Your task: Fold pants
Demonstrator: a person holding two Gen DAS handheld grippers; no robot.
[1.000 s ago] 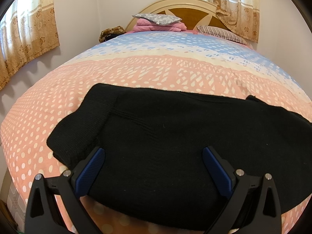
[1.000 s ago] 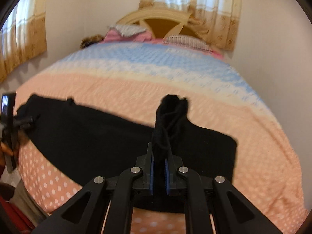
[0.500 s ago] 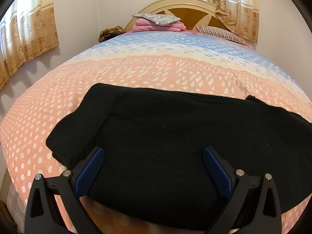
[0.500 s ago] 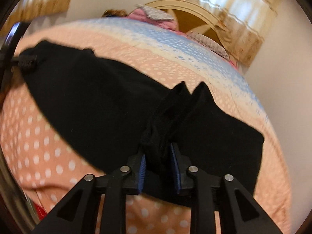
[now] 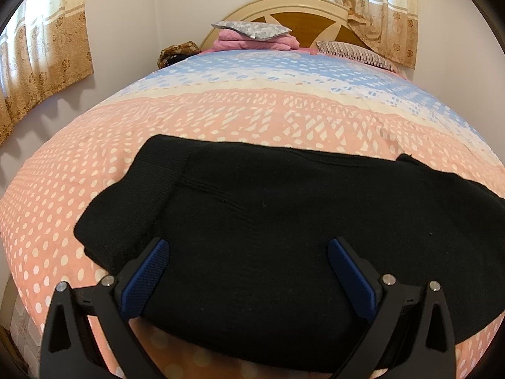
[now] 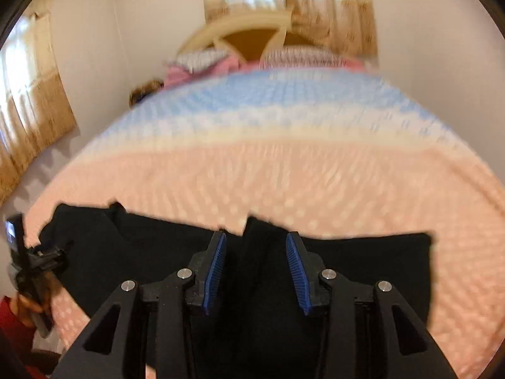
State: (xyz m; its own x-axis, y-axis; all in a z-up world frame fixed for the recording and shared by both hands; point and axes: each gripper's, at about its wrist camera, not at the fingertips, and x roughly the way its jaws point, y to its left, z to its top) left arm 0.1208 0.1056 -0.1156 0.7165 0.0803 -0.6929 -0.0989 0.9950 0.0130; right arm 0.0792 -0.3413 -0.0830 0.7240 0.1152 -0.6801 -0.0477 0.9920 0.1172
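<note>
Black knit pants [image 5: 268, 221] lie flat across the near end of the bed, waistband end to the left. My left gripper [image 5: 249, 252] is open wide and empty, hovering over the waist part. In the blurred right wrist view the pants [image 6: 363, 268] lie under my right gripper [image 6: 255, 246], which is open, with a raised fold of fabric between its blue pads [image 6: 217, 268] but not clamped. The left gripper [image 6: 28, 262] shows at the far left edge there.
The bed cover [image 5: 252, 110] is pink with white dots, then cream and blue bands. Pillows and a pink folded blanket [image 5: 255, 38] sit by the headboard [image 5: 300, 15]. Curtains [image 5: 41, 47] hang on the left and back walls.
My right gripper was shut on a bunched piece of the pants, carried it over the pants, and has now opened and let it go. The left gripper has stayed still and open.
</note>
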